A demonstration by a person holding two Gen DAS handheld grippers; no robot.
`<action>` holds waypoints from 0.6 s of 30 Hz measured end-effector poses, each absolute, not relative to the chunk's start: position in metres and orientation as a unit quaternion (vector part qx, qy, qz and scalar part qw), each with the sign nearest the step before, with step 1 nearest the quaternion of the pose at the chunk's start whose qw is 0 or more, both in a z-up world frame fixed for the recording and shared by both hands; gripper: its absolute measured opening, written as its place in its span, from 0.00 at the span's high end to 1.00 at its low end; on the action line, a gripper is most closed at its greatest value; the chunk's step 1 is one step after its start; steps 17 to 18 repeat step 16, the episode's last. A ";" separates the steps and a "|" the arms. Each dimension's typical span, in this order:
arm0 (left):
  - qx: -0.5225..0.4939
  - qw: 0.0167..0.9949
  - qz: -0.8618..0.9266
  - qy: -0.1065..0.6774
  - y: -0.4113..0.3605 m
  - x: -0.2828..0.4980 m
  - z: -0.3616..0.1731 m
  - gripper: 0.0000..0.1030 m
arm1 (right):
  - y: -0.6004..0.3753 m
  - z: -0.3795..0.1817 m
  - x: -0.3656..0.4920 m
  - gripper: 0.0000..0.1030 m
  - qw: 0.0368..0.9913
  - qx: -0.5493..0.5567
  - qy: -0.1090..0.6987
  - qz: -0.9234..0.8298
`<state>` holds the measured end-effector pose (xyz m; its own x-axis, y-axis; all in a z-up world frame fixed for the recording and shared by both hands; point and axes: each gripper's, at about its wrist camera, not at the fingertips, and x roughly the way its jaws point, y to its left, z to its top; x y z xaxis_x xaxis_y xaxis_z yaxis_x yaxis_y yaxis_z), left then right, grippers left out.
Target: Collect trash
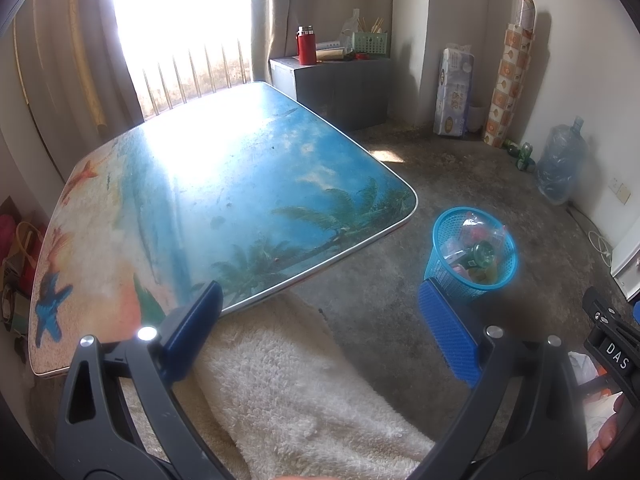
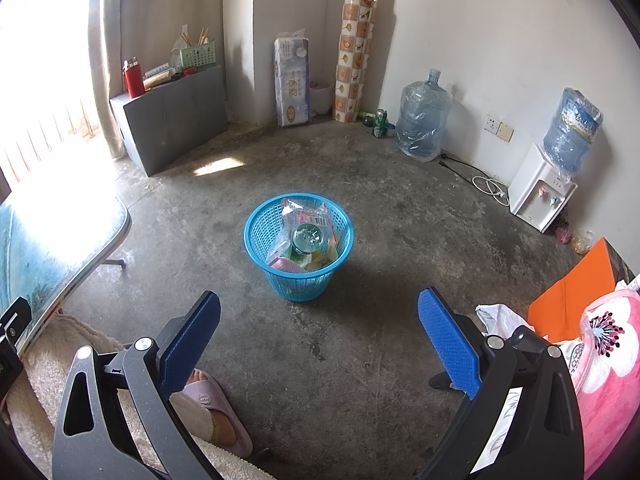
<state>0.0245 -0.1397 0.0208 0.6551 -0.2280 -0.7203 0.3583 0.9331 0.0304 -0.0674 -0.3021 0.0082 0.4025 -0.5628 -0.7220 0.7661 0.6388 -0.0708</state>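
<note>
I log: concrete floor (image 2: 380, 320), w/ blue trash basket (image 2: 298, 246) standing on it, approx mid-room. Beach-print table (image 1: 224, 184) left of basket, top bare. Beyond basket, by wall: water jug (image 2: 422, 120), grey cabinet (image 2: 176, 120).

Both tools look the same on my feeds: left tool (image 1: 320, 316) and right tool (image 2: 320, 328) have dark grey plastic arms with cut-outs, silver rivets (image 1: 147, 334) and blue ribbed pads (image 2: 448, 340). Cream fleece trousers (image 1: 304, 392). Pink slipper (image 2: 218, 408) on the bare foot.
</note>
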 end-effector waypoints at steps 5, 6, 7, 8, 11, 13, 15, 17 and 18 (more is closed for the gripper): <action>0.085 0.906 -0.162 0.382 -0.140 0.025 0.021 0.08 | -0.302 0.008 -0.068 0.06 0.826 0.138 0.371 -0.401; 0.085 0.906 -0.162 0.382 -0.140 0.026 0.022 0.08 | -0.302 0.008 -0.068 0.06 0.826 0.138 0.371 -0.401; 0.085 0.906 -0.162 0.382 -0.140 0.026 0.022 0.08 | -0.302 0.008 -0.068 0.06 0.826 0.138 0.370 -0.401; 0.086 0.906 -0.162 0.382 -0.140 0.025 0.021 0.08 | -0.303 0.009 -0.068 0.06 0.826 0.138 0.370 -0.402; 0.086 0.906 -0.161 0.382 -0.140 0.025 0.020 0.08 | -0.303 0.009 -0.068 0.06 0.826 0.138 0.370 -0.402; 0.086 0.905 -0.161 0.384 -0.140 0.026 0.019 0.08 | -0.302 0.008 -0.067 0.06 0.826 0.138 0.370 -0.402; 0.085 0.905 -0.160 0.384 -0.140 0.025 0.018 0.08 | -0.300 0.007 -0.067 0.06 0.826 0.138 0.370 -0.402; 0.085 0.905 -0.160 0.384 -0.140 0.024 0.018 0.08 | -0.300 0.007 -0.067 0.06 0.826 0.138 0.370 -0.402; 0.085 0.905 -0.160 0.384 -0.140 0.024 0.018 0.08 | -0.300 0.007 -0.067 0.06 0.826 0.138 0.370 -0.402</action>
